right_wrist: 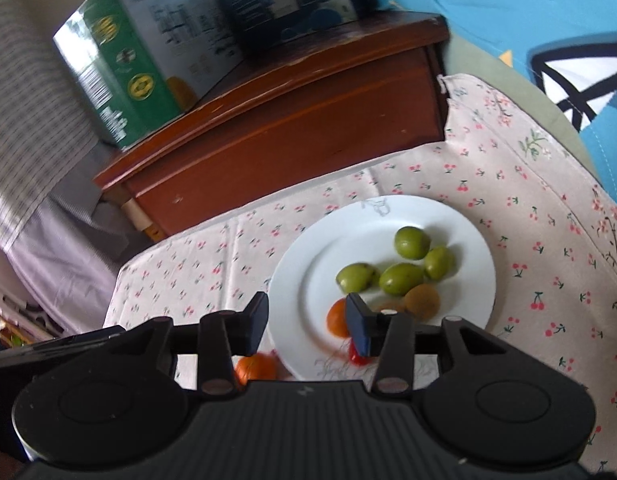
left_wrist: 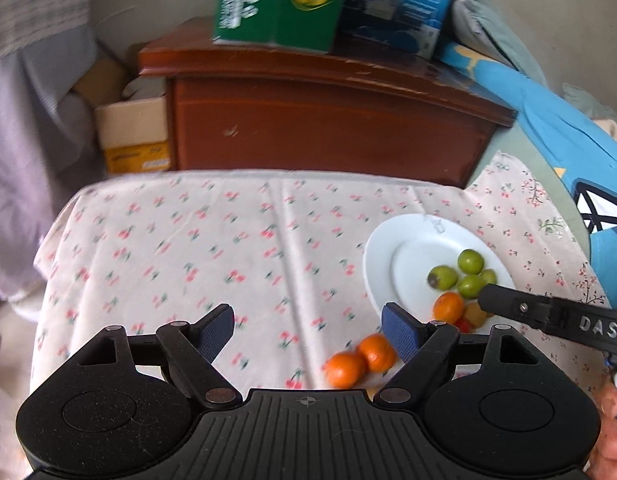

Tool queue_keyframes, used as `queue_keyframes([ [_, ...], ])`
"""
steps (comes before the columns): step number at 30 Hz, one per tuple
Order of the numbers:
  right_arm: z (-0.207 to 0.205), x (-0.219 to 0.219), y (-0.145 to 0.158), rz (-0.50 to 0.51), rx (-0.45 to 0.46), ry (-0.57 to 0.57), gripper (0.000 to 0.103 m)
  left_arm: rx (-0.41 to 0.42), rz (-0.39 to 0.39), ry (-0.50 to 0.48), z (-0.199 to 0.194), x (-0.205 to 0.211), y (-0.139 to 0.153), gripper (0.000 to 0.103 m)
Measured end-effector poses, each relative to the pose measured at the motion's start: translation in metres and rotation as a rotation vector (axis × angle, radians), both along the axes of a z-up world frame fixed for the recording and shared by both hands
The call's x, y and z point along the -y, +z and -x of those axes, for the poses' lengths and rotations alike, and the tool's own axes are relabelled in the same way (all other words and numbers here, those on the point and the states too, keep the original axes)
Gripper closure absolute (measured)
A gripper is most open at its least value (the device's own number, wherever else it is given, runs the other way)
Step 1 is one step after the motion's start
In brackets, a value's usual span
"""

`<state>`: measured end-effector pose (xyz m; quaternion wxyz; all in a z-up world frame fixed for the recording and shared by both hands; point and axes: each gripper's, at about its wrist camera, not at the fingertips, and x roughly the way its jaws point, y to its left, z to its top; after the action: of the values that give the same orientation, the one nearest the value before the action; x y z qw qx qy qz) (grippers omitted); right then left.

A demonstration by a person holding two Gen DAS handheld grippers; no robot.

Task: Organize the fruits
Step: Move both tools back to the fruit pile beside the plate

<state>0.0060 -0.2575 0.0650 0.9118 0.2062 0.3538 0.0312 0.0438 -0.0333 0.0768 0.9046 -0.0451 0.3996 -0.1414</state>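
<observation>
Nearest the left wrist camera, the left gripper (left_wrist: 308, 330) hangs over the cherry-print cloth (left_wrist: 180, 248) with its jaws spread wide and nothing between them. Two oranges (left_wrist: 360, 360) lie touching each other on the cloth, just outside the near rim of the white plate (left_wrist: 378, 248) and close beside the left gripper's right-hand finger.

On the plate, four green fruits (right_wrist: 396, 268) cluster toward its far right part. Nearer than these lie a brownish kiwi-like fruit (right_wrist: 422, 300) and a third orange (right_wrist: 336, 318), and a small red fruit (right_wrist: 354, 354) sits near the plate's near rim, partly hidden.

Over the near part of the plate, the right gripper (right_wrist: 306, 324) holds its jaws partly spread, pinching nothing; bare plate shows in the gap, and the orange on the plate lies just by its right-hand finger. In the left wrist view this gripper comes in from the plate's right side, a hand (left_wrist: 612, 420) at the picture's edge.

Beyond the plate, past the far edge of the counter, stands a dark wooden cabinet (left_wrist: 328, 132) carrying a green box (left_wrist: 280, 4) and a blue box (left_wrist: 400, 4).
</observation>
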Motion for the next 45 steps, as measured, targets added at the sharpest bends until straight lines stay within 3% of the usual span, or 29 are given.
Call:
queue_keyframes([
  [11,0.038,-0.034,-0.016,-0.013,-0.034,0.085,0.059,-0.022,-0.021,0.081,0.021,-0.020,-0.007,0.021],
  [22,0.056,-0.088,-0.036,0.092,-0.031,0.245,0.060,-0.064,-0.076,0.148,0.034,-0.033,-0.019,0.021],
  [30,0.049,-0.107,-0.048,0.193,-0.021,0.295,0.062,-0.118,-0.095,0.147,0.032,-0.028,-0.031,0.021],
  [34,0.048,-0.116,-0.052,0.257,-0.011,0.324,0.070,-0.134,-0.100,0.138,0.031,-0.026,-0.035,0.021],
  [38,0.049,-0.120,-0.056,0.304,0.006,0.336,0.072,-0.137,-0.112,0.127,0.032,-0.024,-0.036,0.021],
  [45,0.052,-0.113,-0.047,0.261,-0.009,0.331,0.072,-0.130,-0.109,0.116,0.031,-0.025,-0.038,0.021],
])
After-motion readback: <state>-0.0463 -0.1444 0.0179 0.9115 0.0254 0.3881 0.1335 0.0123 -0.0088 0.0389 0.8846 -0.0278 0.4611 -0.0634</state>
